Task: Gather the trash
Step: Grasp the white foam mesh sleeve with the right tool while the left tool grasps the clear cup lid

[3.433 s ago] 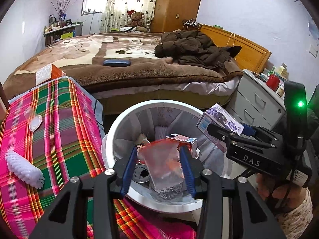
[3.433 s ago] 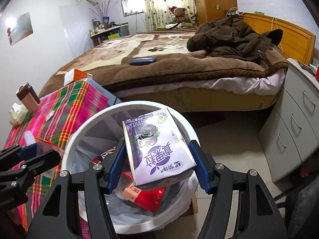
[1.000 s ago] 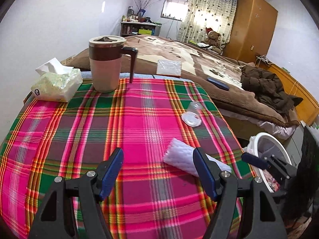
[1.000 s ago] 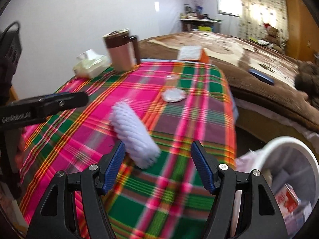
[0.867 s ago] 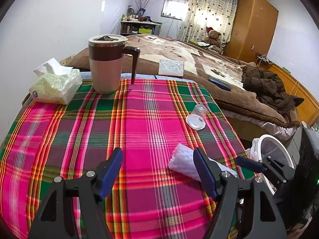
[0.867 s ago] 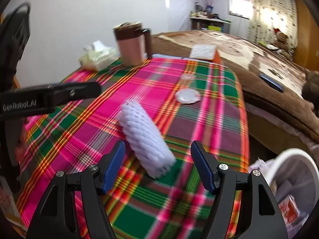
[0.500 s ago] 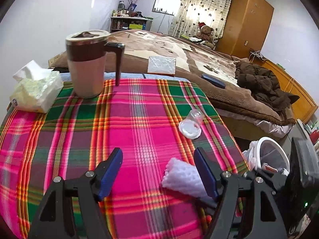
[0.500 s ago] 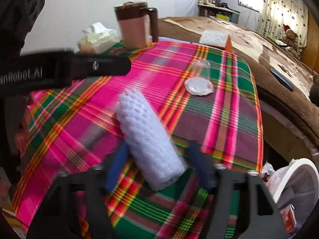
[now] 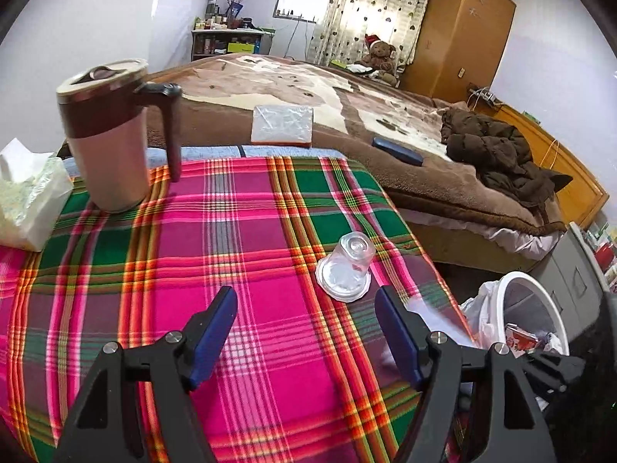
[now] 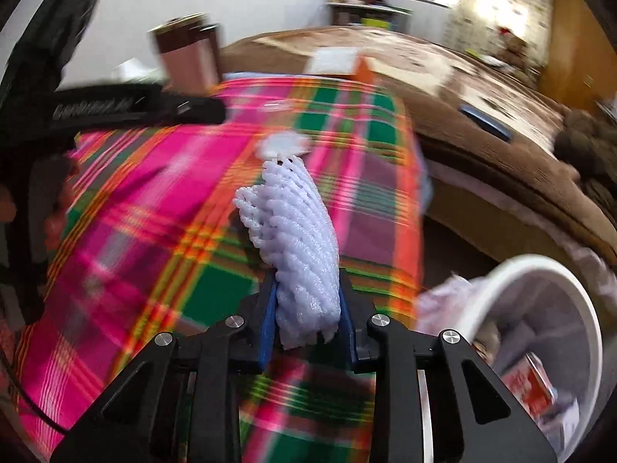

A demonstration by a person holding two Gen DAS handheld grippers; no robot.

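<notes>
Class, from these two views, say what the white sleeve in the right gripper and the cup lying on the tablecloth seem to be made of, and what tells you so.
Sleeve: probably soft foam netting, matt white; its open mesh squashes between the right gripper's fingers. Cup: likely thin clear plastic, glossy; the tablecloth shows through it.

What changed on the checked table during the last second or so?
The right tool closed on the white foam net and lifted it off the plaid cloth, toward the white bin. The left tool stayed open and empty; the clear cup and mug stayed put.
</notes>
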